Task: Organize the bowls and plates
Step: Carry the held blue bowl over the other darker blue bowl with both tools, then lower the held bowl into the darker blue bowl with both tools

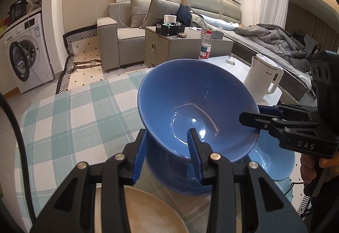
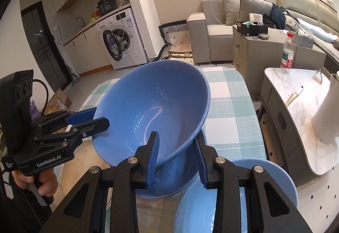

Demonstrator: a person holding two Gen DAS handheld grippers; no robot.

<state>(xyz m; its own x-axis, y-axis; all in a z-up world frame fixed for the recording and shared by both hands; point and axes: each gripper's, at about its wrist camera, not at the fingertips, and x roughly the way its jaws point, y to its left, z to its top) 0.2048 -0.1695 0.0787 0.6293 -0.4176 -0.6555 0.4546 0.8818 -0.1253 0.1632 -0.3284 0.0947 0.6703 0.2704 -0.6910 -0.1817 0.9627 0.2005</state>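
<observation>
Both the left gripper (image 1: 167, 144) and right gripper (image 2: 177, 148) clamp the glossy blue ceramic bowl's (image 1: 197, 108) rim, tilted above a second blue bowl (image 1: 169, 171); I'd say stacking's barely underway, beige plate (image 1: 148, 211) and light-blue plate (image 2: 211, 207) unsorted

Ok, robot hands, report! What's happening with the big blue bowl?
Left gripper, right gripper: both clamped on blue bowl rim. Bowl tilted above second blue bowl. Nothing blocking.

The big bowl (image 1: 197, 105) is solid blue, as is the bowl beneath it (image 1: 169, 173). The plate (image 2: 273, 177) is paler blue, the other plate (image 1: 148, 214) beige. The tablecloth (image 1: 80, 116) is teal-and-white checked. Both grippers' fingers (image 1: 139, 154) are black with blue pads.
</observation>
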